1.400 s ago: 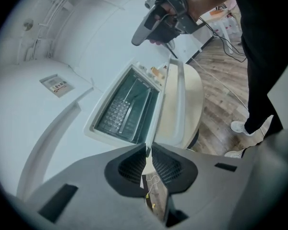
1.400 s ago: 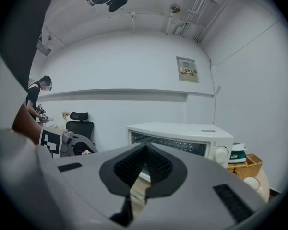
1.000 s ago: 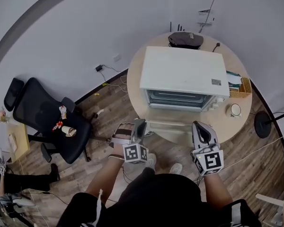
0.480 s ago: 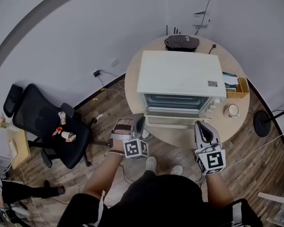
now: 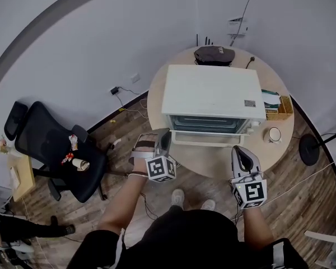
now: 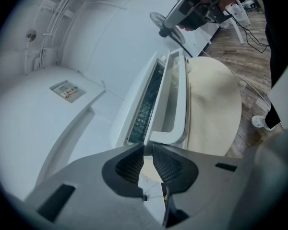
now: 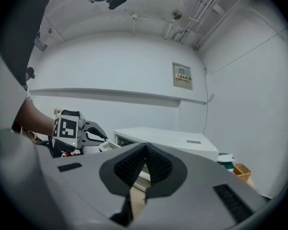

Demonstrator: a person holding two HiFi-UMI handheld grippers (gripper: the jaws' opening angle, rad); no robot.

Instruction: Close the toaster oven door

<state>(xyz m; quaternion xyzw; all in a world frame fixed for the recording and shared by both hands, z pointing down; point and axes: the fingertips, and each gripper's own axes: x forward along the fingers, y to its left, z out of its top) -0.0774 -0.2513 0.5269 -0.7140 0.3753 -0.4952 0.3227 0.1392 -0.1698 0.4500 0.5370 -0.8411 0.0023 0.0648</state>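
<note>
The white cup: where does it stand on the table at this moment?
Head view: the white cup stands on the right side of the round table, beside the front right corner of the toaster oven, just in front of the wooden box.

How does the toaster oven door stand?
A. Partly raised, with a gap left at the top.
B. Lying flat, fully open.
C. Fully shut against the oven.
A: in the left gripper view the toaster oven door leans off the toaster oven, with a dark gap between them.

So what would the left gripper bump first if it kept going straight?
Probably the oven door handle, just ahead of the left gripper. Its fingers are opening, with nothing between them.
</note>
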